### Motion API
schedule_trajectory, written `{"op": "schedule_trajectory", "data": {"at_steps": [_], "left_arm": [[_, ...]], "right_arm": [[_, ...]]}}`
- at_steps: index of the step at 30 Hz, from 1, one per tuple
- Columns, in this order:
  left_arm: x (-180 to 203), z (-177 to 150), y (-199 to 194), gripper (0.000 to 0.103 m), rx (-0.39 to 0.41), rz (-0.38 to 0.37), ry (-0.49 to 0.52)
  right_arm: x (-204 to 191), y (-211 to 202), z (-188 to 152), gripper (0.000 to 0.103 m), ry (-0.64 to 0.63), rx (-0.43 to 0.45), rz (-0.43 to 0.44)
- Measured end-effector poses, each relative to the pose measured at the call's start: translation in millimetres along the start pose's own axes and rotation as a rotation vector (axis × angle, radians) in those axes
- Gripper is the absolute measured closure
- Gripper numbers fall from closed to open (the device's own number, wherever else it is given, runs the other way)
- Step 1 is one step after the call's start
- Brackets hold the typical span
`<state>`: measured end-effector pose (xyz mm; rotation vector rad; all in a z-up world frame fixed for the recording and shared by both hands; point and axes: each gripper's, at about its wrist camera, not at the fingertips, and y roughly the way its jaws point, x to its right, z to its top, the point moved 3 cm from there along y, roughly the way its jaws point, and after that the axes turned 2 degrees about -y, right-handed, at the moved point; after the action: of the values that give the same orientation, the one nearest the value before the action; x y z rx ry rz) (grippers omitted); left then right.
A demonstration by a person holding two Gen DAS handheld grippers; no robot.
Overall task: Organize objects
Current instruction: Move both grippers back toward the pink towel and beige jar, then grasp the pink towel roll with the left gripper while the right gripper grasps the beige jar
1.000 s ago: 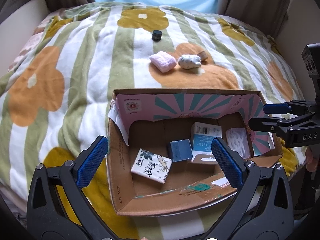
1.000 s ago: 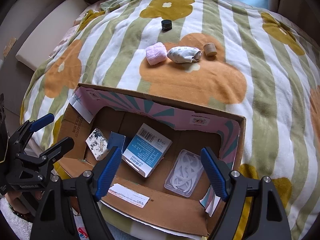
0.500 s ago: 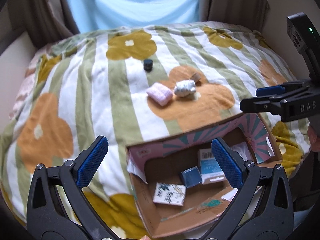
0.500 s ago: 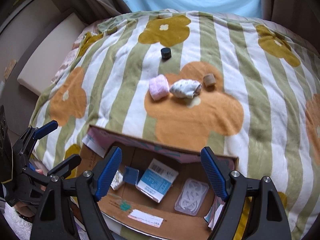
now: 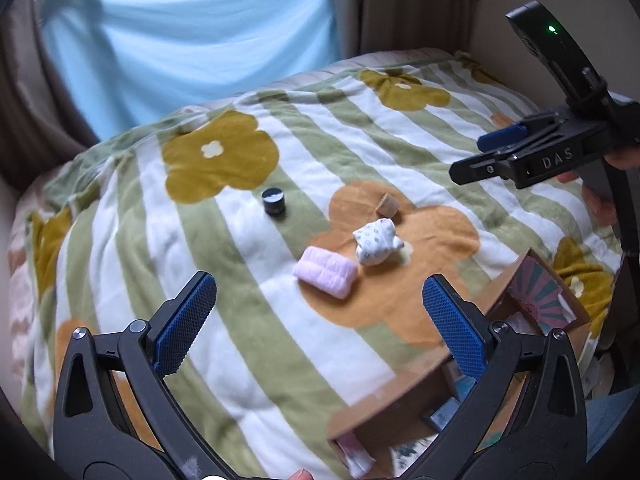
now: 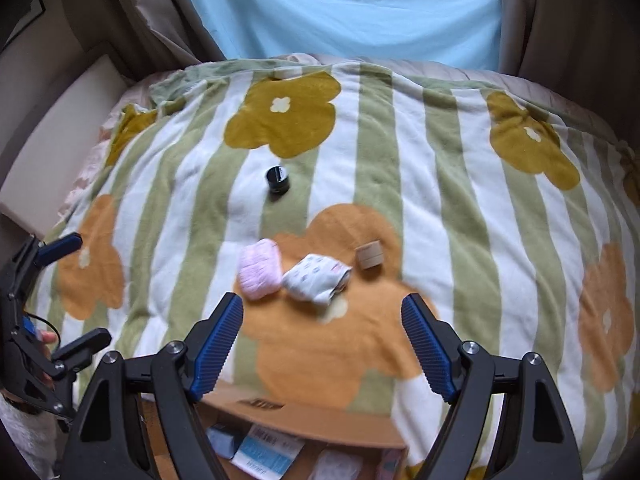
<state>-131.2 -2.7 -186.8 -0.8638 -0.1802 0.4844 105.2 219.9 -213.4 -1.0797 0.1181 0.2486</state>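
left claw (image 5: 316, 312) wide, empty | right claw (image 6: 322, 344) wide, empty | fluffy pink towel roll (image 6: 259, 269), patterned cloth bundle (image 6: 316, 278), black round jar (image 6: 277, 179) on plush striped blanket (image 6: 440, 208)

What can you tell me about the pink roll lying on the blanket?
The pink roll looks like a soft, ribbed cloth, perhaps a small towel or socks, folded into a squat bundle. It lies on its side on the flowered blanket, at the edge of an orange flower. The white patterned bundle sits right beside it, seemingly touching. No hand-held gripper touches it, and it is outside the box.
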Motion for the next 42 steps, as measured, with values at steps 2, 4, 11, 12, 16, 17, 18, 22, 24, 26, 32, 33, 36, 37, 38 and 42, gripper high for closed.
{"op": "schedule_trajectory", "data": {"at_steps": [2, 4, 11, 12, 16, 17, 18, 22, 24, 26, 32, 33, 36, 37, 38, 42], "left_arm": [[-3.7, 5.3, 21.4, 0.000, -0.009, -0.048, 0.044], [-5.3, 7.9, 44.3, 0.000, -0.024, -0.108, 0.078], [-5.6, -3.4, 135.3, 0.001, -0.136, -0.180, 0.171], [-6.7, -5.9, 146.1, 0.001, -0.149, -0.184, 0.172], [-12.3, -14.7, 178.4, 0.001, -0.184, -0.213, 0.165], [-14.1, -16.5, 184.8, 0.001, -0.191, -0.216, 0.163], [-15.9, -18.1, 190.5, 0.001, -0.197, -0.221, 0.159], [-19.4, -23.1, 206.7, 0.001, -0.214, -0.249, 0.152], [-18.1, -25.8, 212.9, 0.001, -0.221, -0.259, 0.157], [-16.6, -28.3, 218.7, 0.001, -0.228, -0.270, 0.160], [-13.0, -32.1, 228.3, 0.013, -0.237, -0.308, 0.156], [-12.2, -32.1, 229.4, 0.014, -0.238, -0.314, 0.155], [-9.6, -32.0, 230.3, 0.017, -0.234, -0.317, 0.171], [-8.6, -32.2, 230.2, 0.019, -0.234, -0.317, 0.177], [-7.8, -32.5, 230.3, 0.020, -0.236, -0.319, 0.181], [-7.8, -33.2, 231.2, 0.028, -0.246, -0.329, 0.181]], "right_arm": [[8.9, 17.0, 10.0, 0.025, -0.007, -0.010, -0.001], [16.6, 32.5, 16.8, 0.025, -0.016, -0.023, -0.014], [42.2, 93.5, 27.1, 0.025, -0.017, -0.081, -0.041], [45.4, 102.4, 26.9, 0.025, -0.019, -0.088, -0.046], [53.8, 132.0, 24.0, 0.025, -0.025, -0.125, -0.066], [55.3, 138.7, 22.5, 0.025, -0.028, -0.135, -0.072], [56.6, 143.9, 21.8, 0.025, -0.029, -0.141, -0.076], [61.9, 163.5, 19.8, 0.025, -0.010, -0.161, -0.069], [62.9, 171.7, 19.3, 0.027, -0.001, -0.168, -0.063], [63.2, 177.8, 18.2, 0.028, 0.005, -0.174, -0.059], [66.2, 189.0, 13.9, 0.039, 0.034, -0.185, -0.045], [66.8, 190.4, 13.7, 0.041, 0.038, -0.188, -0.041], [66.8, 192.4, 12.7, 0.042, 0.039, -0.191, -0.038], [66.0, 192.9, 12.4, 0.042, 0.034, -0.194, -0.037], [64.5, 193.3, 11.9, 0.042, 0.021, -0.196, -0.038], [62.7, 193.8, 10.9, 0.047, -0.005, -0.205, -0.041]]}}
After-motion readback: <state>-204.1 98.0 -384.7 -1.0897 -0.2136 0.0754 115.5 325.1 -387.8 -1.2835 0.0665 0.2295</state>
